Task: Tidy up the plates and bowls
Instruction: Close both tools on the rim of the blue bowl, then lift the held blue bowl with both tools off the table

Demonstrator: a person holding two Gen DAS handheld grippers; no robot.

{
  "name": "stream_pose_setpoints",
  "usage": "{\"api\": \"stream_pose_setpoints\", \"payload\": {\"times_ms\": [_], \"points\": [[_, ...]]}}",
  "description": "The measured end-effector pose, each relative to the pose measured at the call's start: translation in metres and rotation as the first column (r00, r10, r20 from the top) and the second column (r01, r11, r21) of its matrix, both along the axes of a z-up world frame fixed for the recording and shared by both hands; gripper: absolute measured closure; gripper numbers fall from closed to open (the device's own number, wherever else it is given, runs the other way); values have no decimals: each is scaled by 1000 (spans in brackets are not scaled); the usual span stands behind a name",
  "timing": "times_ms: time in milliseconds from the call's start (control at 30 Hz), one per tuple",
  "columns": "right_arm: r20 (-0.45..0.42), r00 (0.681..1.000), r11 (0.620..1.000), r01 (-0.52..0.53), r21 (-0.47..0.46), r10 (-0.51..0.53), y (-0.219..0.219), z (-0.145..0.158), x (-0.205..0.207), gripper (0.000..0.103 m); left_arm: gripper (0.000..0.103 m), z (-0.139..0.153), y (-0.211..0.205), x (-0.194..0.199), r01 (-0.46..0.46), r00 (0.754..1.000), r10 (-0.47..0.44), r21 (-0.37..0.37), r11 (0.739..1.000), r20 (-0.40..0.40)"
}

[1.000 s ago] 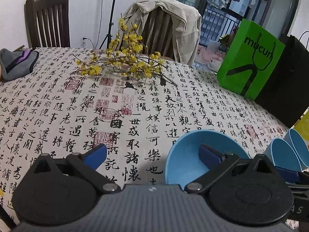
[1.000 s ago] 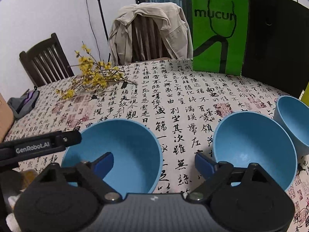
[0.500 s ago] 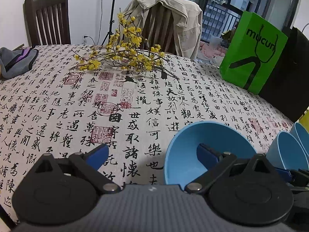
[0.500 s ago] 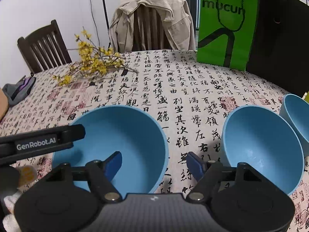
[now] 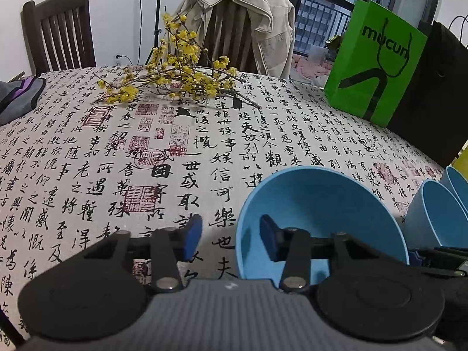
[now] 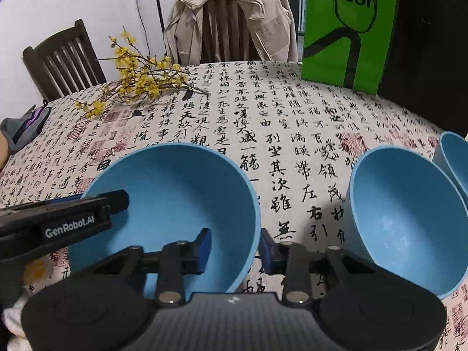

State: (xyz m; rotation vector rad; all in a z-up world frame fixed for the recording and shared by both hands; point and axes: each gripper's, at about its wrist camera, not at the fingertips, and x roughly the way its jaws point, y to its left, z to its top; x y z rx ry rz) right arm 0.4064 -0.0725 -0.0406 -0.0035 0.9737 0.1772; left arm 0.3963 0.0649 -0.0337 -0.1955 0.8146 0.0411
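Blue bowl (image 6: 175, 199) on calligraphy tablecloth (image 5: 117, 146), both grippers straddling its rim. Left gripper (image 5: 231, 238) jaws just closing, pads not visibly pressing. Right gripper (image 6: 234, 247) jaws just closing, nearly pinching the wall; contact unclear.

The worktop (image 5: 87, 158) is covered with a pale cloth printed with black calligraphy and red seals. In the left wrist view, a branch with yellow flowers (image 5: 175, 82) lies on it in the upper middle of the frame. A grey and purple cloth item (image 5: 20, 99) rests at the left edge. A green paper bag (image 5: 374, 61) stands at the upper right, and a black bag (image 5: 433, 93) stands just beside it. Three blue bowls sit on the cloth: the nearest bowl (image 6: 175, 204) at the lower left of the right wrist view, a second bowl (image 6: 403, 216) at the lower right, and a third bowl (image 6: 453, 158) just beside it at the right edge.
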Motion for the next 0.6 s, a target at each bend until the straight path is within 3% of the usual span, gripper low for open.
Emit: {"api": "stream_pose_setpoints", "payload": {"times_ms": [200, 600], "points": [[-21, 1000, 1000, 19, 1, -19, -2, -7, 2, 90, 91, -3, -4, 0, 33, 999, -33, -2, 999, 7], [-14, 1000, 1000, 23, 2, -23, -2, -9, 2, 92, 92, -3, -9, -1, 42, 999, -43, 30, 999, 30]]}}
